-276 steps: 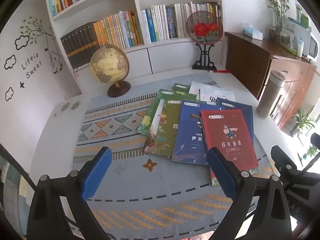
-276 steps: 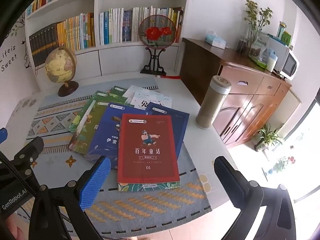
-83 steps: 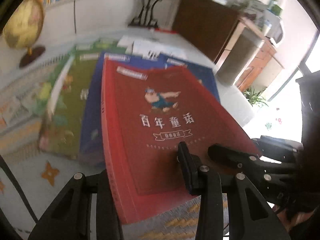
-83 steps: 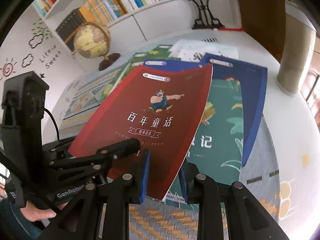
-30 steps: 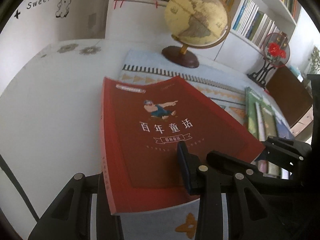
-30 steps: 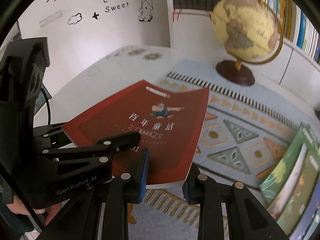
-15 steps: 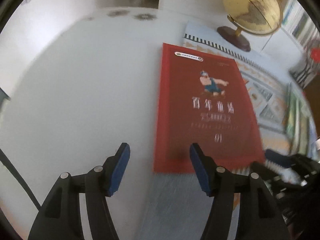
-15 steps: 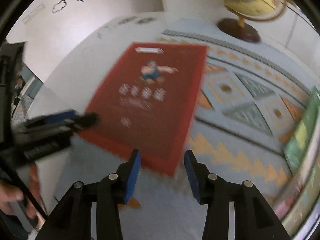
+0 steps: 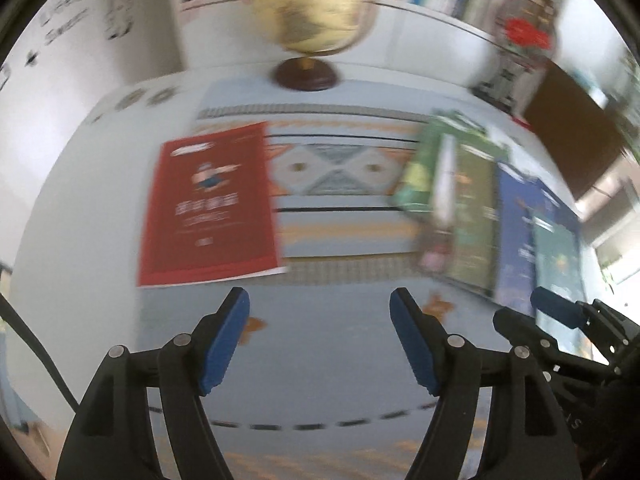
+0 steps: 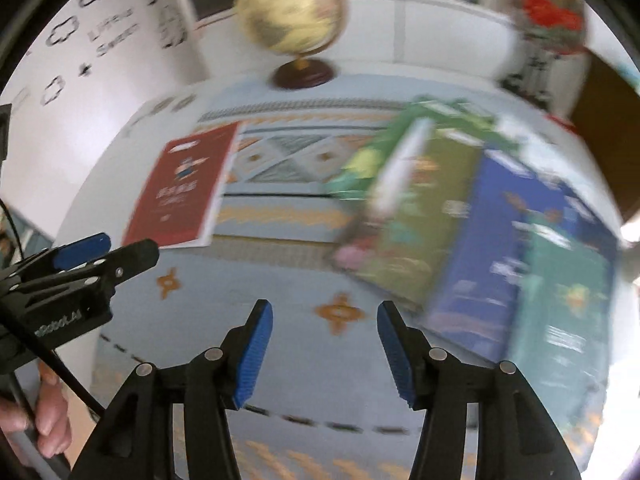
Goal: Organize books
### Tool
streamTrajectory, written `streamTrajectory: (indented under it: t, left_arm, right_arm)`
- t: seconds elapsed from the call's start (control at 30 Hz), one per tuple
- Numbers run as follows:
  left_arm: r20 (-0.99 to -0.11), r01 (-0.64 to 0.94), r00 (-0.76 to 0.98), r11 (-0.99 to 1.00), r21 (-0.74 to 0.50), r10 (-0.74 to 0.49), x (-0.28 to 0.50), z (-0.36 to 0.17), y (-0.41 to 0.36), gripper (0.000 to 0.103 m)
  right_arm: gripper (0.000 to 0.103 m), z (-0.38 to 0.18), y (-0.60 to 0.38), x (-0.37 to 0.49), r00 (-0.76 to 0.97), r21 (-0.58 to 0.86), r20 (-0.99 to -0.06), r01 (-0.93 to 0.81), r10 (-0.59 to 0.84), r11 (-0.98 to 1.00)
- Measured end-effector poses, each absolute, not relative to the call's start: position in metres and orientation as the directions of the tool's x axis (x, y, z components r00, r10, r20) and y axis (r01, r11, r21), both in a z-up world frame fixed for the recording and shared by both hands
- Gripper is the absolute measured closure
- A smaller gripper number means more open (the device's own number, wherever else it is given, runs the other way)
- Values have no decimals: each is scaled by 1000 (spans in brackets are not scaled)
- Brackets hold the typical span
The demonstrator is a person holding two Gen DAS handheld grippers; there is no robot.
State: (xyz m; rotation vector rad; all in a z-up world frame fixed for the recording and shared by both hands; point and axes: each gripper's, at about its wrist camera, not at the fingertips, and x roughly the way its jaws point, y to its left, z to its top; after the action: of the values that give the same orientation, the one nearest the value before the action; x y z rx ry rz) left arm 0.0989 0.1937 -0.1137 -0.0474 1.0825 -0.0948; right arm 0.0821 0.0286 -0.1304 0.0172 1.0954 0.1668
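Note:
The red book [image 9: 208, 204] lies flat on the table's left part, half on the patterned mat [image 9: 340, 184], held by nothing. It also shows in the right wrist view, red book [image 10: 180, 192]. My left gripper [image 9: 320, 300] hovers nearer than the book, its jaws opening with nothing between them. My right gripper [image 10: 325, 312] hangs over the mat with jaws opening and empty. The other books [image 10: 472, 240], green and blue, lie fanned out on the right, also seen as the other books [image 9: 492, 216]. Both views are blurred by motion.
A globe [image 9: 310, 4] on a dark foot stands at the back of the table. A red fan ornament [image 9: 524, 28] and bookshelves sit behind. A dark wooden cabinet [image 9: 576, 120] is at the right. A hand [image 10: 44, 420] holds the left gripper.
Both grippers let go of the red book, which now lies flat at the left. Both have pulled back and swung right, with their jaws wider apart.

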Motion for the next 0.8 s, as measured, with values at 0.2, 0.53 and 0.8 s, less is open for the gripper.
streamTrajectory:
  t: [0.2,0.53,0.8]
  left_arm:
    - [-863,211,474,974,-78,-172,98,-96,126,32]
    - [-852,309,481,949,-56,-207,93,-84,47,27]
    - [-869,285,463,958,-39,-173,96,-90,9,27]
  right_arm:
    - [50,-108,-28,64,474,82,-879,45,51,996]
    - [46,-86,-95,47,517,64,-856,156,-26,986]
    - [46,-90,-131,64,496,34,-868,122,-31,992]
